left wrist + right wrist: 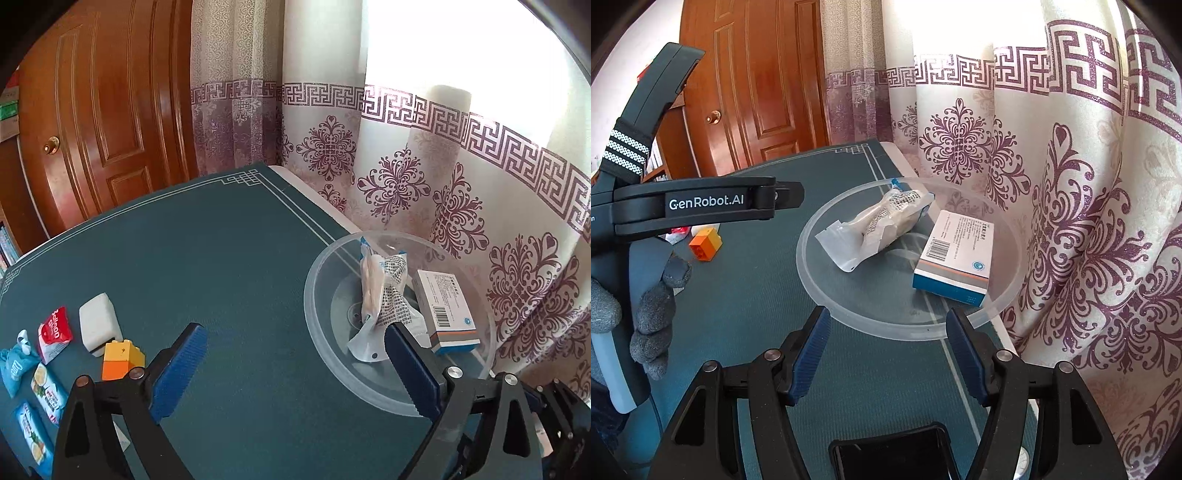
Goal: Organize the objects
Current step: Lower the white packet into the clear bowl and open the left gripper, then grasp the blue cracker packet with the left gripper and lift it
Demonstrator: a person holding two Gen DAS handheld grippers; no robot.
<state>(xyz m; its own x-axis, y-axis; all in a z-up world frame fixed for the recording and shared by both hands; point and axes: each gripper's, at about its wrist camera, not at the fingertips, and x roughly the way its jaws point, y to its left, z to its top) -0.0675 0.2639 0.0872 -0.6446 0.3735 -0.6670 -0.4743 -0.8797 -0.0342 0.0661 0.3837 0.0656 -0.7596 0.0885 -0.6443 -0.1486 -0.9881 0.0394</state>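
1. Far left on the green mat (221,266): small snack packs (42,398), a white block (99,324), an orange and yellow brick (122,360).
2. Left gripper (293,363) spread wide, holding nothing.
3. Inside the clear bowl (325,354): a plastic bag (384,295) beside a medicine box (447,312).
4. Right gripper (888,354) spread wide too, empty, near the bowl's rim.

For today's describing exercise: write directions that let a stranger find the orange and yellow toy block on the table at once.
Start at the teal table mat and look away from the clear round dish, toward the cluster of small items on the other side. The orange and yellow toy block sits just below a white sponge. It is the only hard, studded piece among soft snack packets.
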